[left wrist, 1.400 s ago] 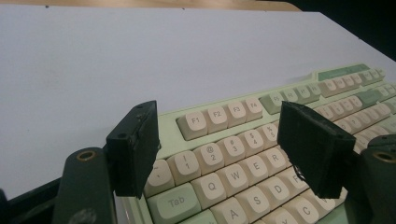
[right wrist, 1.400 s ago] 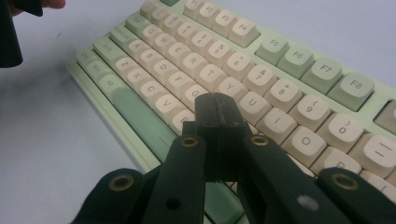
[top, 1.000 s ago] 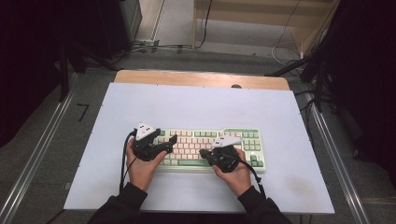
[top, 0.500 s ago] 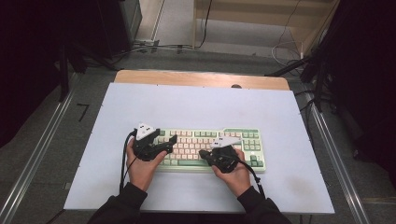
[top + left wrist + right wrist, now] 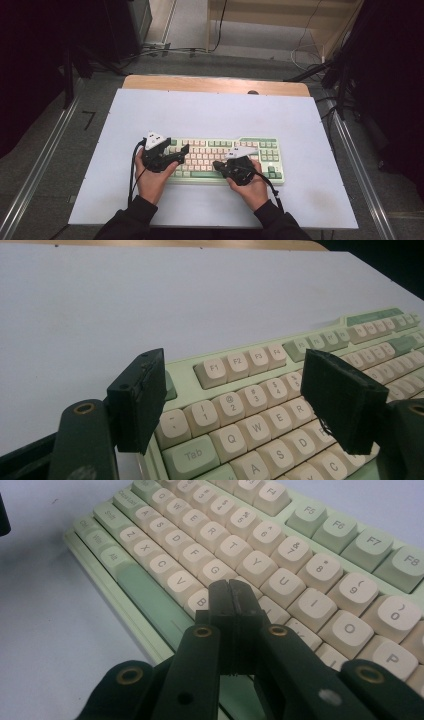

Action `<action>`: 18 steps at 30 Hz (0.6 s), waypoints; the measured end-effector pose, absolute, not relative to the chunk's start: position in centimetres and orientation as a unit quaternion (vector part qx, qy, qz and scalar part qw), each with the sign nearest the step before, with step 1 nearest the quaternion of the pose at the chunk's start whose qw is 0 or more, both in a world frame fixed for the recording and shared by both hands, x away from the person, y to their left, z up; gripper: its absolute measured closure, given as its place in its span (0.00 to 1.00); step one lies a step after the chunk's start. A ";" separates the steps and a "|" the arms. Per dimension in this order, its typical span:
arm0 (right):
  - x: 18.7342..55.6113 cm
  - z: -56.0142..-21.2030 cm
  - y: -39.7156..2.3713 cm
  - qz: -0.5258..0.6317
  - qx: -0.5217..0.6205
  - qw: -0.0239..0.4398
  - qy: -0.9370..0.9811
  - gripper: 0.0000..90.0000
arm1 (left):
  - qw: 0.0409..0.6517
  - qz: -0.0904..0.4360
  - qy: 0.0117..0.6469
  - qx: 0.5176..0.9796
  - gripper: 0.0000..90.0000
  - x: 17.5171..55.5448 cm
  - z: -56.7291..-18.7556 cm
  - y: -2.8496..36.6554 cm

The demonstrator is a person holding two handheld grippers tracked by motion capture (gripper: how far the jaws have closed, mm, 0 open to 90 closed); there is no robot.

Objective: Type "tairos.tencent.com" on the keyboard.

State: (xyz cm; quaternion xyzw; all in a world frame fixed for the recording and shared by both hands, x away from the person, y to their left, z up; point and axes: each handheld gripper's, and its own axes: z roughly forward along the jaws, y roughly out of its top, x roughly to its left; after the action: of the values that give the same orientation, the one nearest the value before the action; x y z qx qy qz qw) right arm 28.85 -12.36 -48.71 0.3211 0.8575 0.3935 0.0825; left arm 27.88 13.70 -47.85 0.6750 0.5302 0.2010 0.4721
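A green and cream keyboard (image 5: pixel 260 147) lies on the white table near the front edge. My left gripper (image 5: pixel 184 151) hovers over its left end, jaws wide open with nothing between them. In the left gripper view that gripper (image 5: pixel 235 400) frames the number and Q-W-E keys of the keyboard (image 5: pixel 260 360). My right gripper (image 5: pixel 217 164) rests over the lower middle of the keyboard, jaws shut together. In the right gripper view the right gripper (image 5: pixel 231 586) has its closed tips over the keys near H and B of the keyboard (image 5: pixel 320 570).
The white tabletop (image 5: pixel 210 110) has a wooden strip (image 5: pixel 215 84) along its far edge. Metal rails (image 5: pixel 45 160) run along both sides. Cables lie on the floor (image 5: pixel 250 40) beyond the table.
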 end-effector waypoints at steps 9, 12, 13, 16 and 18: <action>28.9 -49.1 -12.4 0.392 0.323 0.080 0.858 0.97 | 0.475 0.200 0.530 0.673 0.30 27.9 -47.8 13.7; 28.7 -48.4 -12.8 0.405 0.323 0.080 0.852 0.96 | 0.475 0.200 0.530 0.673 0.30 27.9 -47.8 13.8; 28.7 -48.1 -12.9 0.412 0.322 0.082 0.849 0.95 | 0.475 0.200 0.530 0.673 0.30 27.9 -47.9 13.8; 28.7 -47.4 -13.6 0.427 0.327 0.086 0.839 0.86 | 0.475 0.199 0.530 0.674 0.30 27.9 -47.9 13.7; 28.9 -47.2 -14.3 0.434 0.339 0.086 0.830 0.72 | 0.475 0.199 0.529 0.674 0.30 27.8 -47.8 13.7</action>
State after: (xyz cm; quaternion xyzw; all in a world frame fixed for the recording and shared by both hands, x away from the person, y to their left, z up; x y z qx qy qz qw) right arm 28.86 -14.31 -47.18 0.3386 0.8303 0.4341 0.0865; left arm 27.84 13.71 -47.84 0.6745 0.5294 0.1989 0.4747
